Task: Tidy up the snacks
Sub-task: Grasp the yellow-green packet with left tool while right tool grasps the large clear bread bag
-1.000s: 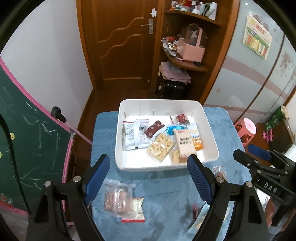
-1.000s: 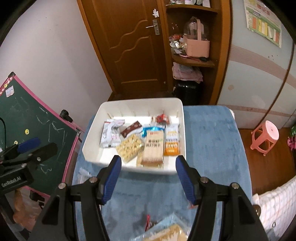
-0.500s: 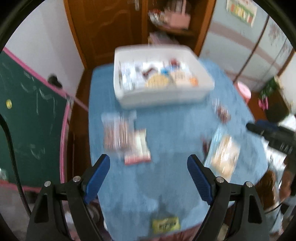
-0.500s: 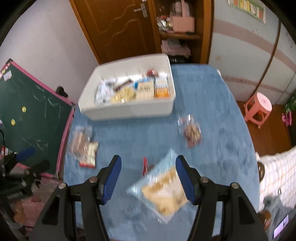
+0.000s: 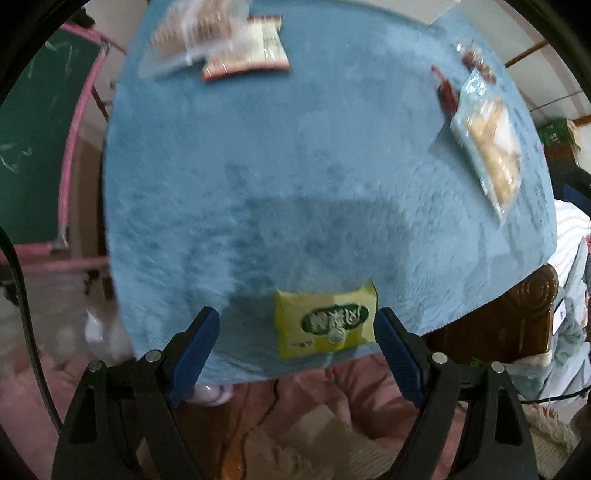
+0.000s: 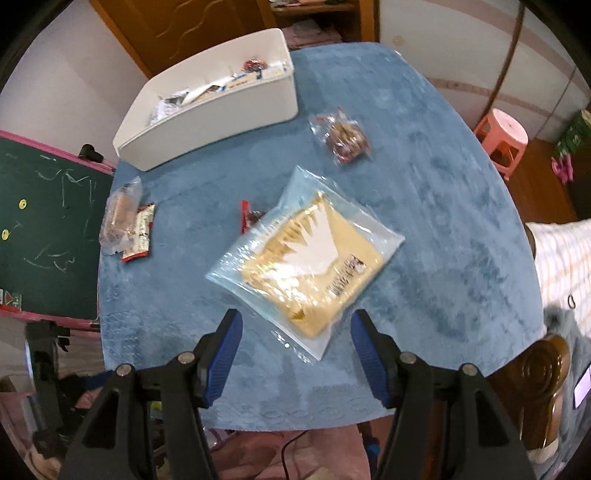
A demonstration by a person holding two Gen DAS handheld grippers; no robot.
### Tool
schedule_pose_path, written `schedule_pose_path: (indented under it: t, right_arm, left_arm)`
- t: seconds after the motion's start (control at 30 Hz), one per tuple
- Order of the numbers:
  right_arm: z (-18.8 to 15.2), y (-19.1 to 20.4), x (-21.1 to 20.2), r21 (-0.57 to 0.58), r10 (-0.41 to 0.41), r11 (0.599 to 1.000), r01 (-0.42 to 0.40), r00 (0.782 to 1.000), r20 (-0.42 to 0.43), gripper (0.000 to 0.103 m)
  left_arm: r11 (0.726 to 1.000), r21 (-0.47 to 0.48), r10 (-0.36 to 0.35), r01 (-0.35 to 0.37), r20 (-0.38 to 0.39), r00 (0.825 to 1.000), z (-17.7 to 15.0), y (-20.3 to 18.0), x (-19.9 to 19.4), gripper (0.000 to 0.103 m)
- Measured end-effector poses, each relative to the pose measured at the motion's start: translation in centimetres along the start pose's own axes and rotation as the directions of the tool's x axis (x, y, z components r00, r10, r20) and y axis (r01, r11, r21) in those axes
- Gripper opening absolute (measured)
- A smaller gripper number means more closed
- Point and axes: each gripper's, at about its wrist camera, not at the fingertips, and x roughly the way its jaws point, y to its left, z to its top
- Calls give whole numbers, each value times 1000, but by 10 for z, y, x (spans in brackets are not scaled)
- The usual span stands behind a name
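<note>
the left tool (image 5: 297, 332) points down at the near edge of the surface (image 5: 295, 166), its blue fingers (image 5: 195, 347) spread wide with nothing pressed between them. a yellow packet (image 5: 325, 325) with a green label lies flat on the blue cover between the fingers, close to the right one, right at the surface's near edge. farther off on the right lies a clear bag (image 5: 487, 140) of yellow snacks, with a small red wrapper (image 5: 445, 90) just beside its far end and a small clear packet (image 5: 476, 62) of dark bits beyond that. at the far left a clear packet (image 5: 184, 33) overlaps a red-and-white packet (image 5: 251, 51); both are blurred

the right tool (image 6: 295, 350) tilts down over the same surface (image 6: 443, 221), fingers (image 6: 369, 354) apart and gripping nothing. the near corner of the clear bag (image 6: 306, 254) reaches between the fingertips without touching them. the red wrapper (image 6: 247, 218) pokes out from under its far left edge. left of it lie the clear packet (image 6: 120, 214) and the red-and-white packet (image 6: 140, 236), touching. the dark-bits packet (image 6: 345, 136) lies beyond the bag, near a white bin (image 6: 214, 110) that stands at the far side and holds several snack packets (image 6: 218, 86)
</note>
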Motion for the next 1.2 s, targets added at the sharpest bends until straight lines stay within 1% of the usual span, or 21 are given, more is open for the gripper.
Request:
schedule_pose_path:
  t: [0.13,0.33,0.43,0.57,0.63,0.67,0.7,0.73,0.8,0.83,0.93,1.03,1.2]
  right_arm:
    - [-4,-5,2,4,-9,1000,9,1000,-7,61]
    - [-6,-6,1,-10,-17,1000,17,1000,-11,61]
    - [-5,-9,3,-9,-20,1000,20,1000,-17,62]
    - [-3,-12,8,3,-15,1000,15,999,-30,61]
    - [-2,-13,12,13,-10,1000,11,999,-40,62]
    - [-2,-13,15,21,-6,1000,7,999,-46,62]
    - [-1,-13,16,26,-3,1000,4,999,-50,61]
    - [-1,-13,18,30,-1,1000,2,999,-52,61]
    - [1,-14,20,38,11,999,-8,998,-62,62]
    - [1,-14,21,41,14,999,-11,998,-64,62]
    - [5,-15,26,54,32,998,-27,996,-80,61]
    - [9,-19,33,77,66,995,-58,992,-106,62]
    - [13,-38,56,187,155,974,-127,977,-147,62]
  left_arm:
    - [1000,-10,-14,14,-18,1000,-3,-6,13,85]
    - [997,-72,-37,33,-49,998,0,-4,29,85]
    - [995,-87,-44,38,-66,997,-2,-3,35,85]
    - [998,-59,-3,-1,-70,998,-6,-9,40,85]
    - [999,-47,25,-28,-72,997,-5,-20,45,81]
    - [998,-38,47,-50,-73,996,-5,-23,46,77]
    - [998,-34,55,-58,-71,996,-3,-29,47,70]
    - [997,-30,69,-71,-65,996,-3,-33,46,66]
    - [996,-33,77,-78,-53,996,-1,-37,43,56]
    - [996,-40,74,-76,-49,996,5,-40,40,54]
    - [996,-53,73,-75,-38,997,7,-41,37,53]
    - [994,-53,96,-97,-8,995,13,-44,29,53]
    - [991,-22,133,-132,47,990,19,-59,15,53]
